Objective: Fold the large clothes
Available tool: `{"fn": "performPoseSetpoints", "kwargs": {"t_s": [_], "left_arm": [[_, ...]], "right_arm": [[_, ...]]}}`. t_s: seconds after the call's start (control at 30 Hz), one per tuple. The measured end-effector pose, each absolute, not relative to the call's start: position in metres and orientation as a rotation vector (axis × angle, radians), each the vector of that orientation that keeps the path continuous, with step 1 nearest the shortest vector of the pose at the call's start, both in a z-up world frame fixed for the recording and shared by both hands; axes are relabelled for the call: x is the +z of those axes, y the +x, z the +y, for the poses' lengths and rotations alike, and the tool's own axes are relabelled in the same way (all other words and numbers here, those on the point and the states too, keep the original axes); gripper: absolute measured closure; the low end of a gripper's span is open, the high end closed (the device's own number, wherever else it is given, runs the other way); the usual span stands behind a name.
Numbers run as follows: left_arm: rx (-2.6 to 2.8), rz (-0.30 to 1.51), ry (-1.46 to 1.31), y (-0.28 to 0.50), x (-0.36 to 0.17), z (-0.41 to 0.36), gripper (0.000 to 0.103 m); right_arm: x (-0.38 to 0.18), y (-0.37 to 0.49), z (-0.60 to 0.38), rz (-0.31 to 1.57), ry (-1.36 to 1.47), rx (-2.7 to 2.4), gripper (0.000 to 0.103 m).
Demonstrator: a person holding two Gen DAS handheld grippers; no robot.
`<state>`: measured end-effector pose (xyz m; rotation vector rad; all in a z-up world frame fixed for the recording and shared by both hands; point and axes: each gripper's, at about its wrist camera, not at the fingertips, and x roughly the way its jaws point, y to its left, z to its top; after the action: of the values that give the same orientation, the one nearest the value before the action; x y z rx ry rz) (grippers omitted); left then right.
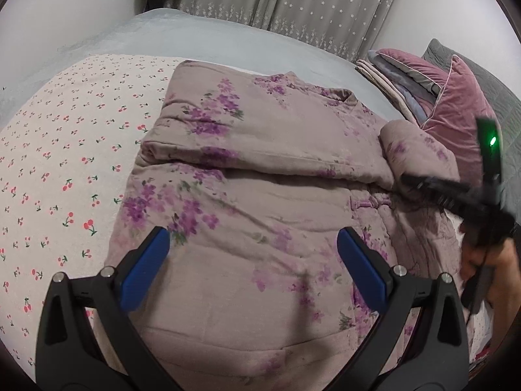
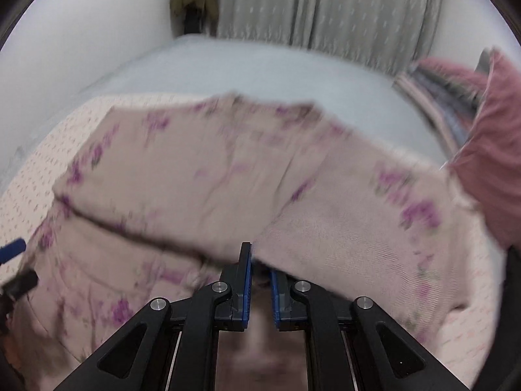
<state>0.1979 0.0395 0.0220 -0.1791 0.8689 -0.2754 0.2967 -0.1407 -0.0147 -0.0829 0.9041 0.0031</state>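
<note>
Right fingers (image 2: 260, 280) pinching a fold of the padded mauve floral-print garment (image 1: 260, 176), its length crosswise ahead; left fingers (image 1: 254, 260) spread, empty above it.

Cherry-print sheet (image 1: 65, 150) lies bare left; stacked pillows (image 1: 449, 104) crowd the garment's (image 1: 260, 176) right.

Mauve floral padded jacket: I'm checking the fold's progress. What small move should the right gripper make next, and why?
Probably carry the pinched fabric over the chest, then release. The right gripper looks shut on a fold of the mauve floral padded jacket; the left gripper hangs open above it.
</note>
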Motion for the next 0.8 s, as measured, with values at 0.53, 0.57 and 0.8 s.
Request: {"fn": "performPoseSetpoints", "kwargs": {"t_s": [0.53,0.57,0.8], "left_arm": [[-0.414,0.794,0.037,0.192,0.060,-0.051,0.001],[-0.435,0.788,0.071,0.192,0.061,-0.067,0.001],[-0.574,0.744,0.320,0.195,0.052,-0.182,0.001]], "right_arm": [[-0.007,0.187,-0.253,0.769,0.339,0.085,0.031],[-0.008,0.177,-0.266,0.752,0.367,0.073,0.031],[-0.019,0.148,-0.337,0.694,0.531,-0.044,0.031]]}}
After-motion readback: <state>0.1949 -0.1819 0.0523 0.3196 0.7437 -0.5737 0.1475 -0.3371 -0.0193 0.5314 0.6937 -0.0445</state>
